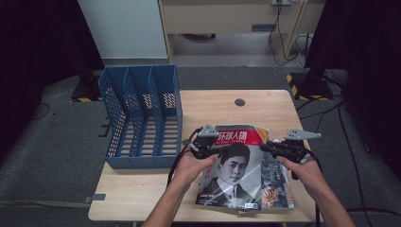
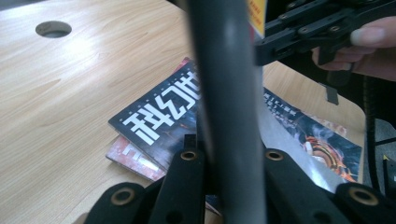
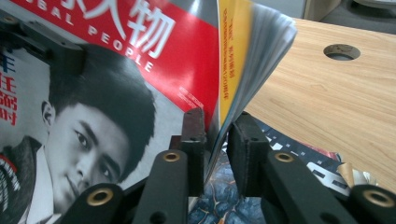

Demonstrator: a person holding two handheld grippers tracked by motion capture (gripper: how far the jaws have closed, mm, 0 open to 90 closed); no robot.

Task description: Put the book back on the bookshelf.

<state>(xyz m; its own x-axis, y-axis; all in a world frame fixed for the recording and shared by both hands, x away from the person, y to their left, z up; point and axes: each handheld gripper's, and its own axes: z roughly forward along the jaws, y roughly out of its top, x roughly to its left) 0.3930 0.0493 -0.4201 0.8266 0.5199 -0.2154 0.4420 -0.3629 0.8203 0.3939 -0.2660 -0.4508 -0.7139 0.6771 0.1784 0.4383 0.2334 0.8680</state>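
A magazine (image 1: 234, 165) with a red title band and a black-and-white portrait cover is held tilted above the wooden table (image 1: 265, 109). My left gripper (image 1: 213, 149) is shut on its left, spine edge; in the left gripper view the grey spine (image 2: 224, 70) runs up between the jaws of that gripper (image 2: 229, 154). My right gripper (image 1: 263, 147) is shut on the opposite, open-page edge. In the right gripper view the cover (image 3: 140, 70) and its fanned pages pass between the jaws of the gripper (image 3: 216, 140). A black magazine (image 2: 159, 116) and others lie flat underneath.
A blue three-slot file rack (image 1: 142, 113) stands at the table's left side, close to my left gripper. A round cable hole (image 1: 239, 102) sits at the table's back middle. A colourful magazine (image 1: 276, 189) lies near the right front edge.
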